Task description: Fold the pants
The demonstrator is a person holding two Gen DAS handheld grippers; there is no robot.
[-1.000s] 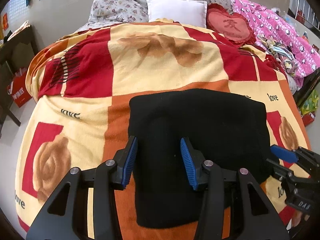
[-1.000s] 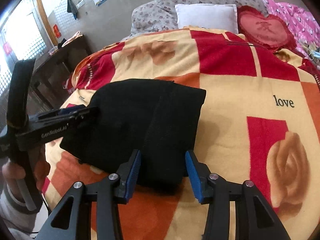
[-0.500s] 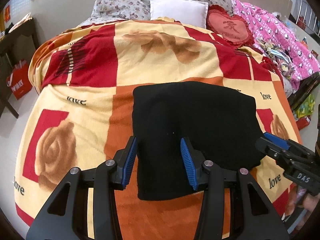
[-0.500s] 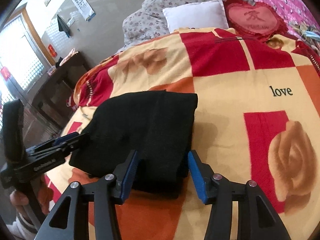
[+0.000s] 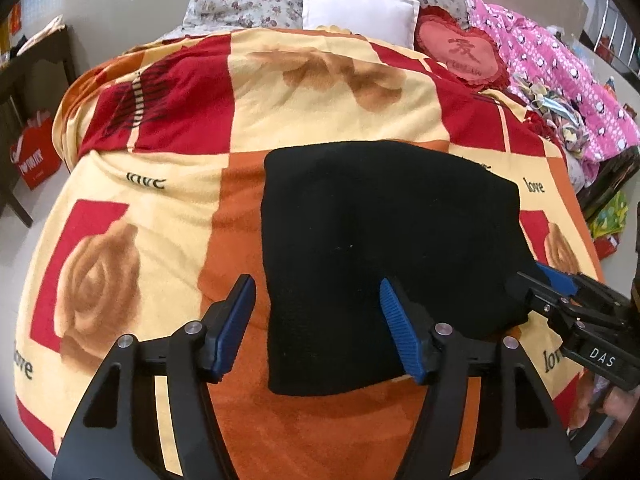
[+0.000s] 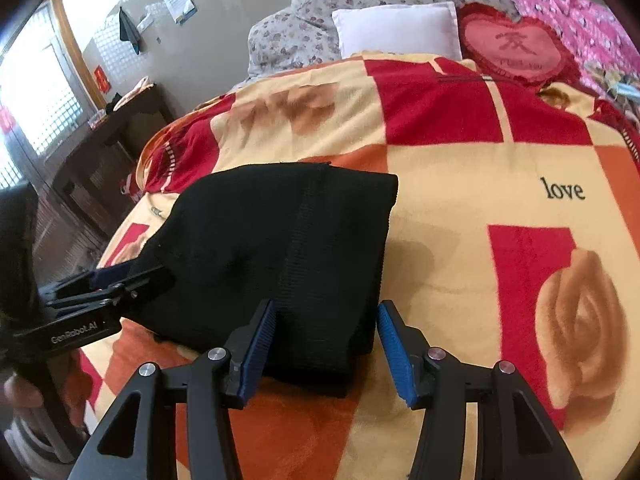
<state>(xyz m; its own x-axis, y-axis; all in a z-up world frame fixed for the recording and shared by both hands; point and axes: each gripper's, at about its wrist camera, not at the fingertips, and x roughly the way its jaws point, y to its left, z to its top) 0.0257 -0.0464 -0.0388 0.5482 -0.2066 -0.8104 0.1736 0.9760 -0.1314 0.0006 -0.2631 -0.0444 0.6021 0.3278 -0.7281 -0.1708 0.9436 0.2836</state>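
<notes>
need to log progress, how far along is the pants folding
Mostly done: the black pants lie as a compact folded rectangle on the blanket. In hand: nothing gripped; the left gripper is opening, and the right gripper is open around the near edge. Left: perhaps only tidying.

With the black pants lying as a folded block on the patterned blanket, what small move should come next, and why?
Probably draw both grippers straight back off the pile. The black folded pants lie flat as a compact block on the red, orange and cream blanket. The left gripper is opening, its pads apart from the cloth between them. The right gripper also stands open around the near edge.
</notes>
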